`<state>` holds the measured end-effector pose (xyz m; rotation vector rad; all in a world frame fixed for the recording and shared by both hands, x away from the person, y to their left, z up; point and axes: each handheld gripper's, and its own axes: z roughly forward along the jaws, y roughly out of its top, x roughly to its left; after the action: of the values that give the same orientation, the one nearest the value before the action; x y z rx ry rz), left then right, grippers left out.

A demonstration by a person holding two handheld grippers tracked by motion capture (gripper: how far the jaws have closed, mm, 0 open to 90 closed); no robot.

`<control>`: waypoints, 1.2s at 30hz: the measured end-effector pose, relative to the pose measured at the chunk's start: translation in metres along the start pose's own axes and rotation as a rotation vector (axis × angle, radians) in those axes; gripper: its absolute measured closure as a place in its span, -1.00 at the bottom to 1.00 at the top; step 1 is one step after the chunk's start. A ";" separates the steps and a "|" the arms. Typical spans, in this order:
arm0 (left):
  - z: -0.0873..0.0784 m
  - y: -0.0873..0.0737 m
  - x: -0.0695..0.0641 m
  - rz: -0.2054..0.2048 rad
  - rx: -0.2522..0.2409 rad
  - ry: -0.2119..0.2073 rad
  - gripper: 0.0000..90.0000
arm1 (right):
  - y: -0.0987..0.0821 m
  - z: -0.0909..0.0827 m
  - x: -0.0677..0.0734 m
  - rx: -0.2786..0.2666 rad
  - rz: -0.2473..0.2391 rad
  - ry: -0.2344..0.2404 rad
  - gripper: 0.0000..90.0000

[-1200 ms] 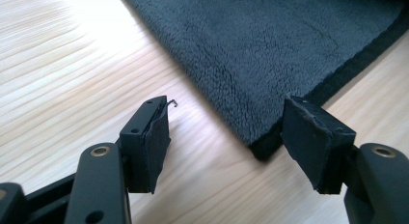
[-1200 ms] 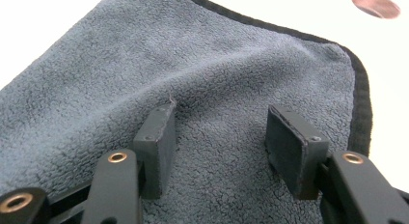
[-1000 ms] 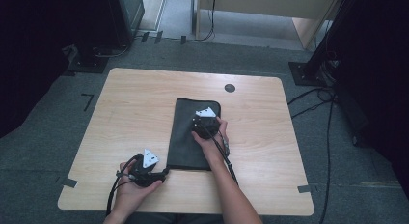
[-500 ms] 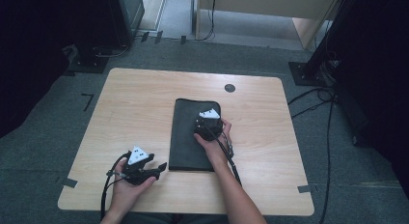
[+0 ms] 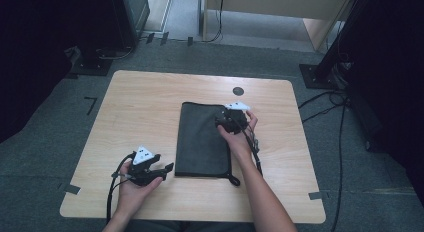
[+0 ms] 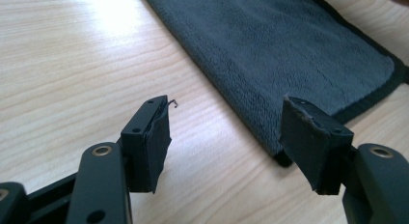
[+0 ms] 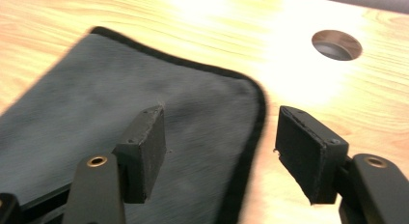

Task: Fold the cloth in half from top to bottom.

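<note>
The dark grey cloth (image 5: 202,139) lies flat on the wooden table (image 5: 140,107), a little to the right of the middle, folded into a long shape that runs from 12 o'clock to 6 o'clock. It looks soft and fuzzy, like a towel, with a thin black sewn edge all the way round. I think it is very light and floppy, so it will bend and hang down when it is lifted, and it will not break or slip much. The right gripper (image 5: 231,121) is over the cloth's far right corner, at about 1 o'clock on the cloth. Its jaws have just been opening and now stand apart, with the rounded corner (image 7: 251,96) of the cloth lying under the gap, not pinched. The left gripper (image 5: 162,168) is near the table's front edge, just beside the cloth's near left corner, at about 7 o'clock on the cloth. Its jaws stand apart too, with nothing between them, and they point at that near corner (image 6: 284,159). The best places to grab look like the corners or the black edge, where the cloth is thin enough to pinch. A small round hole (image 5: 238,91) sits in the table past the cloth, at 12 o'clock.
</note>
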<state>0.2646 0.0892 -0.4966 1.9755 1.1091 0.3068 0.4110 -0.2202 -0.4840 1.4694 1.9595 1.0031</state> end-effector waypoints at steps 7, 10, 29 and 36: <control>0.012 0.018 0.008 0.000 -0.007 0.009 -0.21 | 0.021 0.022 -0.039 0.031 0.064 -0.002 0.01; 0.017 0.025 0.014 -0.008 -0.012 0.004 -0.21 | 0.025 0.031 -0.047 0.043 0.075 0.043 0.05; 0.047 0.049 0.033 -0.047 -0.021 0.045 -0.17 | 0.004 0.053 -0.044 0.070 -0.002 0.095 0.88; 0.056 0.062 0.044 -0.044 -0.026 0.073 -0.15 | 0.004 0.043 -0.066 -0.007 0.148 0.153 0.56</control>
<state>0.3576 0.0772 -0.4920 1.9281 1.1877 0.3711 0.4656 -0.2711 -0.5097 1.5953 1.9709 1.2183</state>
